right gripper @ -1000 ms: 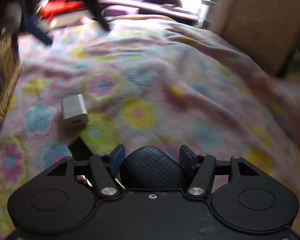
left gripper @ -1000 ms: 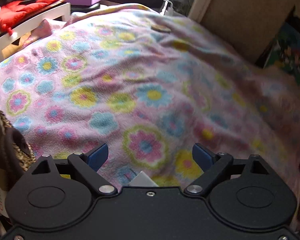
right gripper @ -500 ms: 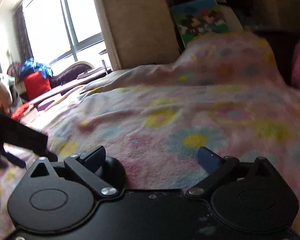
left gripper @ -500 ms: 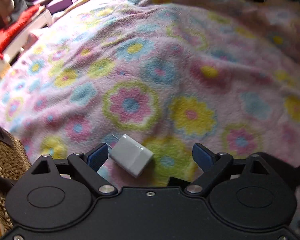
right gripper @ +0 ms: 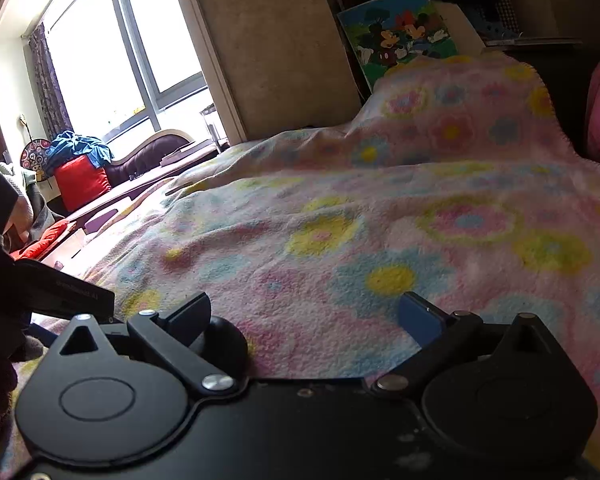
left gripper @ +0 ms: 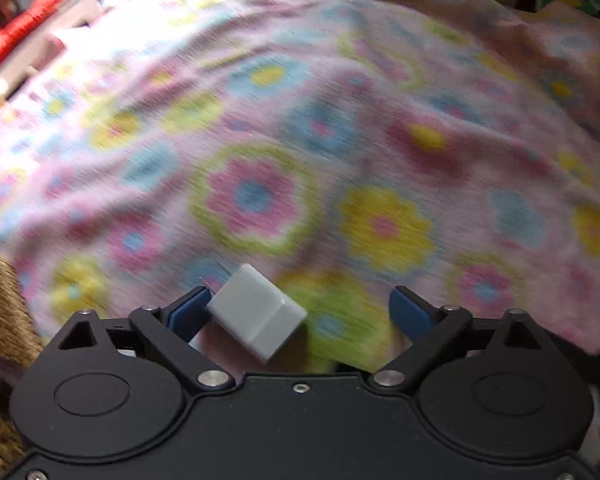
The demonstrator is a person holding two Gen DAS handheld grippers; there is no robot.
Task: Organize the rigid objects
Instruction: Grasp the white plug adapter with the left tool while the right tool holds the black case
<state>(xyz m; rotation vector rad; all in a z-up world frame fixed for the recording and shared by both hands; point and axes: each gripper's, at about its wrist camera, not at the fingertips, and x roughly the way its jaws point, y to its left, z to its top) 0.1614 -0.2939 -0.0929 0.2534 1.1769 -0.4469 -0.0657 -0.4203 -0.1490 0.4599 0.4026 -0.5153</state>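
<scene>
While the small grey charger block (left gripper: pixel 258 316) is lying skewed on the flowered fleece blanket (left gripper: pixel 340 128), I am bracketing it with my left gripper (left gripper: pixel 302 308), whose jaws are opening at this moment. The block is sitting between them, close against my left-side blue pad (left gripper: pixel 188 312) and well clear of the other pad; neither is pressing on it yet, as far as I can tell. Its metal prongs seem to be poking out toward the far upper left, though blur is hiding detail.

To do this pick well, I judge I should be shifting sideways until the block is centred, turning my wrist so the pads meet two flat faces rather than a corner, then closing gently. The fleece is soft, so pushing down too hard could be tipping the block or catching cloth.

My left gripper is pointing steeply down at the blanket, with the woven basket (left gripper: pixel 0 320) just beside it at the lower left, the likely place for the block.

My right gripper (right gripper: pixel 304 316) is aiming low across the bed toward the headboard, jaws opening wide. A rounded black object (right gripper: pixel 228 344) is lying on the blanket against the inner side of its left finger, no longer squeezed.
</scene>
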